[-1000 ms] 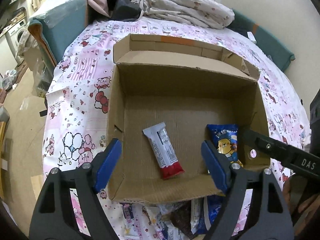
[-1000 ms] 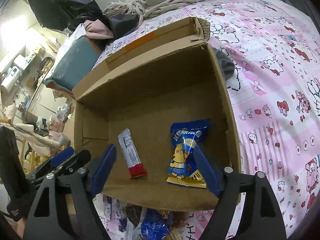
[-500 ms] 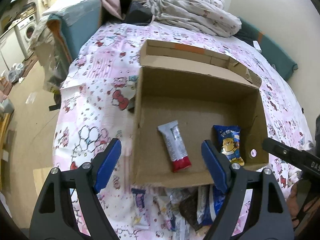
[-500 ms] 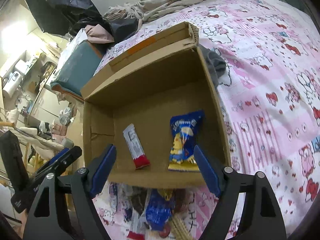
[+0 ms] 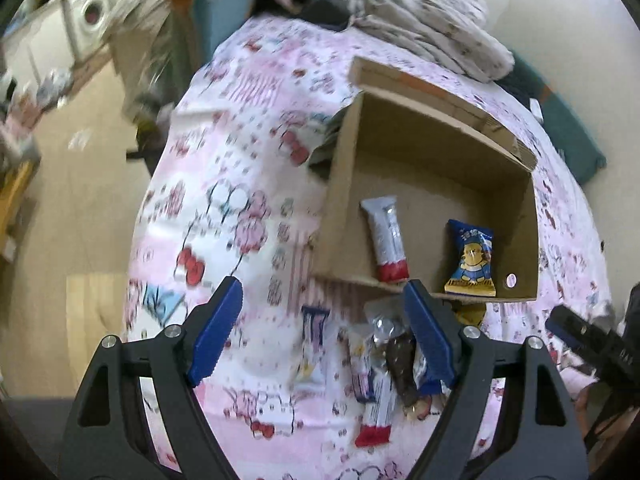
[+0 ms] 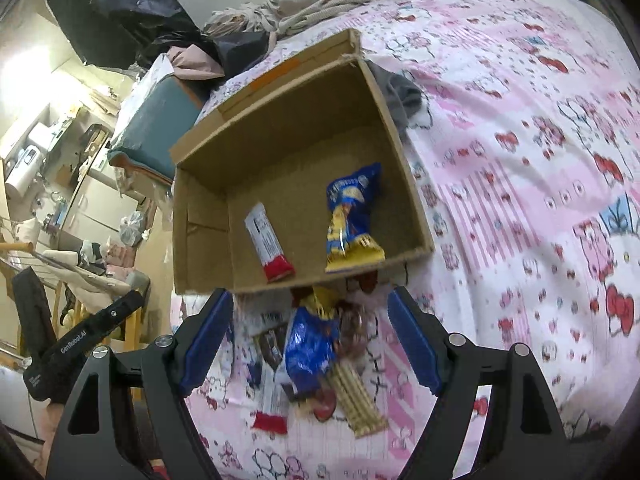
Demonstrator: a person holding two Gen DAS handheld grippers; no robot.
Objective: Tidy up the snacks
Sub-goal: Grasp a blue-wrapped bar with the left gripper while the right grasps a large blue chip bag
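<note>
An open cardboard box (image 5: 344, 184) (image 6: 396, 128) lies on the pink patterned bedspread. Inside it are a white and red snack bar (image 5: 386, 240) (image 6: 269, 244) and a blue and yellow snack bag (image 5: 472, 260) (image 6: 352, 216). A pile of loose snacks (image 5: 384, 364) (image 6: 316, 352) lies on the bedspread in front of the box. My left gripper (image 5: 324, 332) is open and empty above the bedspread, left of the pile. My right gripper (image 6: 310, 340) is open and empty, hovering over the pile. The right gripper also shows at the right edge of the left wrist view (image 5: 592, 344).
Crumpled bedding (image 5: 420, 36) and dark clothes (image 6: 168, 28) lie beyond the box. A grey cloth (image 6: 400, 92) lies at the box's far right side. The bed edge and floor (image 5: 60, 200) are to the left, with a teal chair (image 6: 156, 128) and clutter.
Both grippers have pulled back from the box toward the near side of the bed. The loose snack pile has come into view between the fingers. The left view has swung left.
</note>
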